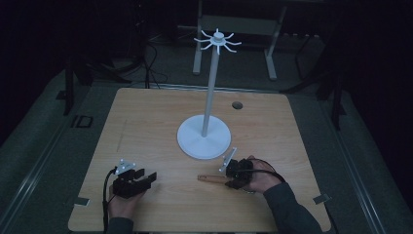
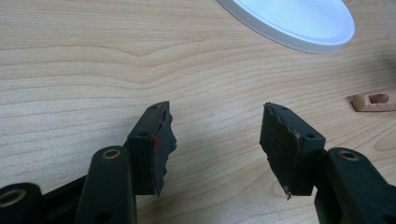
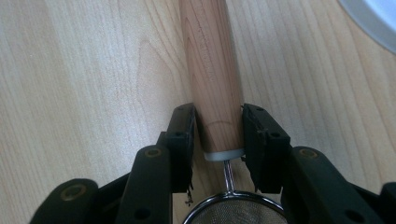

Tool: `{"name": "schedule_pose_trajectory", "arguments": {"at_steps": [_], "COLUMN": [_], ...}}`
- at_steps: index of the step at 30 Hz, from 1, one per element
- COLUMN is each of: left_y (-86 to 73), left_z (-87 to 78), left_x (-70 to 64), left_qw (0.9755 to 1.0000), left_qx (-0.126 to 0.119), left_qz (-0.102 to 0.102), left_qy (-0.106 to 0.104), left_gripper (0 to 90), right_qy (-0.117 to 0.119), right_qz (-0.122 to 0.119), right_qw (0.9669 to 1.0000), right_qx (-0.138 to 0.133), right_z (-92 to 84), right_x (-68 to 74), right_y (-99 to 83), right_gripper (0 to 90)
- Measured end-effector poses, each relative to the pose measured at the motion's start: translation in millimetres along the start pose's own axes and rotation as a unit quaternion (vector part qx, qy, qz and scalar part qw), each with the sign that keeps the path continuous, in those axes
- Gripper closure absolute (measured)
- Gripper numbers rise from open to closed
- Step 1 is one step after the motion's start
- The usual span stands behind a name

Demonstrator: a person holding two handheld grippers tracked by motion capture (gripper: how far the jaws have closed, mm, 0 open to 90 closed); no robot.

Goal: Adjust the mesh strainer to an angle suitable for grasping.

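A small strainer lies on the wooden table (image 1: 146, 122), its light wooden handle (image 3: 212, 70) pointing away from my right gripper (image 3: 218, 130). That gripper is shut on the handle's near end, both pads pressing its sides just above the white collar. The wire stem and mesh bowl (image 3: 236, 212) sit low between the jaws. In the high view the handle (image 1: 210, 178) sticks out leftward from the right gripper (image 1: 229, 178). My left gripper (image 2: 217, 140) rests open at the front left (image 1: 148, 176) with only bare table between its fingers. The handle's tip with its hanging hole (image 2: 376, 100) lies off to its right.
A white hook stand rises from the table's middle: round base (image 1: 203, 137), thin pole, a ring of hooks on top (image 1: 217, 40). Its base edge (image 2: 299, 21) lies ahead of the left gripper. A dark cable hole (image 1: 237, 105) sits at the back right.
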State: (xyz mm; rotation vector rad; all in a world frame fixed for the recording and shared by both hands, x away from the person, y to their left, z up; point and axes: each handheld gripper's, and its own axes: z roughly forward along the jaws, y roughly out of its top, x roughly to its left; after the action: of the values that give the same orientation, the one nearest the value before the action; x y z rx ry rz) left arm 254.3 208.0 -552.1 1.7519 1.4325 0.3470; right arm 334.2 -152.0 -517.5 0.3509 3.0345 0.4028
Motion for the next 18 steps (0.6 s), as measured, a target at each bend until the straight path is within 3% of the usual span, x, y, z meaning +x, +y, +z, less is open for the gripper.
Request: {"name": "schedule_pose_trajectory", "arguments": {"at_steps": [2, 8, 18], "left_y": [0.0, 0.2, 0.2], "left_z": [-0.1, 0.7, 0.5], "left_x": [0.2, -0.2, -0.3], "left_qw": [1.0000, 1.0000, 1.0000], "left_qx": [-0.001, 0.001, 0.001], "left_qz": [-0.001, 0.000, 0.001], "left_qy": [0.000, 0.000, 0.000], "left_gripper": [43.6, 43.6, 43.6], "right_qy": [0.006, 0.023, 0.011], "right_qz": [0.002, 0.014, 0.021], "right_qw": [0.9999, 0.9996, 0.9995], "right_qx": [0.011, 0.004, -0.019], "right_z": [4.3, 4.5, 5.1], "right_x": [-1.3, -2.9, 2.4], "right_y": [0.5, 1.1, -2.5], "right_gripper": [65.5, 69.1, 69.5]}}
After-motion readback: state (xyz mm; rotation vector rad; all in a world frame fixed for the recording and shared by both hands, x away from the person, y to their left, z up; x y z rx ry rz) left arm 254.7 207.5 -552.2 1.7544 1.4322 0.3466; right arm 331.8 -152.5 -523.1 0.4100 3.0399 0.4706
